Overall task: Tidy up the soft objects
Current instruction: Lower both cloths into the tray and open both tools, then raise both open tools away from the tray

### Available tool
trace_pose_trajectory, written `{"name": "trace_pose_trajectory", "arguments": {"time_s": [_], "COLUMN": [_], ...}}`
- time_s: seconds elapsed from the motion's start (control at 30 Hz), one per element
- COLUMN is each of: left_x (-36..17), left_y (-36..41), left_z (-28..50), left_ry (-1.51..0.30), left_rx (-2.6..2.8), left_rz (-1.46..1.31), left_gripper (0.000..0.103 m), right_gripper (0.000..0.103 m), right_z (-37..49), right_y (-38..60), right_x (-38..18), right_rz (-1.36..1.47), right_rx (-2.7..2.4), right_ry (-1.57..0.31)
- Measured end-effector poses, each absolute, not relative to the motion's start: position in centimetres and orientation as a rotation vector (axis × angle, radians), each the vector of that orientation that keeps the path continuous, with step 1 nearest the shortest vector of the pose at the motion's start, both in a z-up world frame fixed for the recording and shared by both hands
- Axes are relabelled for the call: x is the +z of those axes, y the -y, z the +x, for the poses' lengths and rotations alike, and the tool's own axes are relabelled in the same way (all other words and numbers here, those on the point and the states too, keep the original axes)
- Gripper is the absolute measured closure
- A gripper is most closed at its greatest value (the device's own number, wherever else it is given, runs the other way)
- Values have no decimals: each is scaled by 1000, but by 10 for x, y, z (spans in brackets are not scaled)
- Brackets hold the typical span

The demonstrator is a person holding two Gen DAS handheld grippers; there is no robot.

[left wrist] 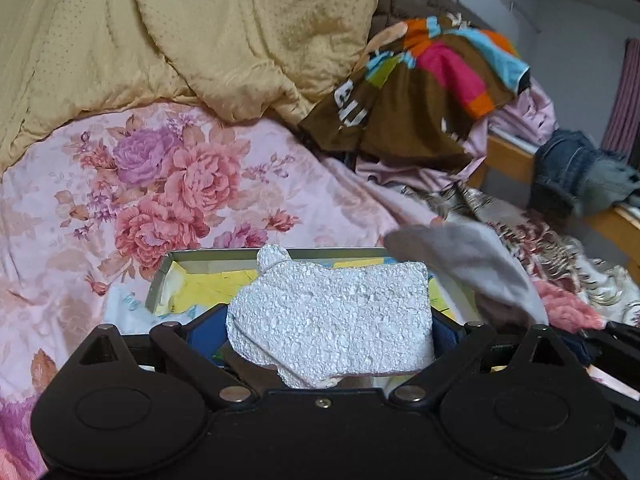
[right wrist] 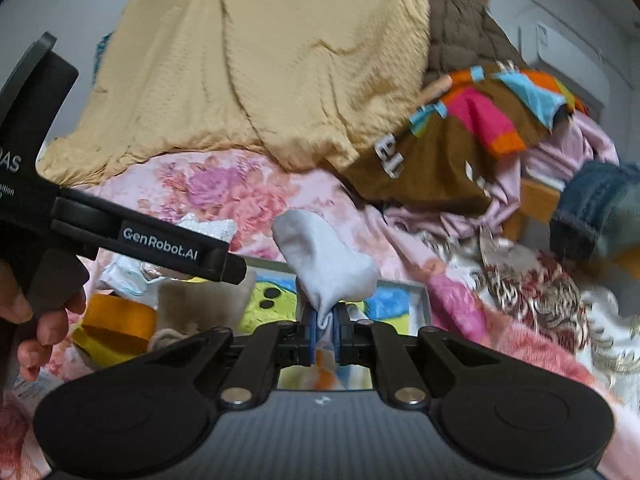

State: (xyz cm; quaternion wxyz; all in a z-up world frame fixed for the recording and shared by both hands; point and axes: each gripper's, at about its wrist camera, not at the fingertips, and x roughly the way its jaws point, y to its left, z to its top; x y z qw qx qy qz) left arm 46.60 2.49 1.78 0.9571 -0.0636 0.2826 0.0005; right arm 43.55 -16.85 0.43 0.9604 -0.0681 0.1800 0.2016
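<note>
White bobbled sock (left wrist: 332, 320) sits clamped between the jaws of the left gripper (left wrist: 330, 334), held just above a shallow metal tray (left wrist: 160, 280) lying directly ahead of the jaws on the floral bedspread (left wrist: 168, 184). Right gripper (right wrist: 326, 330) is clenched on a plain white sock (right wrist: 326, 268), which stands up beyond its jaws over the same tray (right wrist: 422, 300). Step in hand, by judgement: carrying both socks to the tray. Next move calls for lowering and releasing inside its rim. Tray contents: printed yellow and blue fabric; nothing more can be told
</note>
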Motion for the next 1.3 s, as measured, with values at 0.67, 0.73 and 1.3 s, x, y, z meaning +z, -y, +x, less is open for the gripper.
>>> {"name": "trace_pose_trajectory", "arguments": {"time_s": [0.67,0.73,1.3], "left_x": [-3,-3,27], "left_y": [33,32,22], "left_z": [509,508,461], "left_ry": [-743,-756,-709], "left_rx": [-3,1,41], "left_rz": [118,103,1], "left_gripper": [5,5,1], "right_gripper": [81,75,31], "right_z": [459,458,414], "right_y": [206,209,241], "right_x": [-9,-8,32], "right_rz": [-116,-107,-16], "right_rx": [482,476,448], "right_ry": [-424,-420,-312]}}
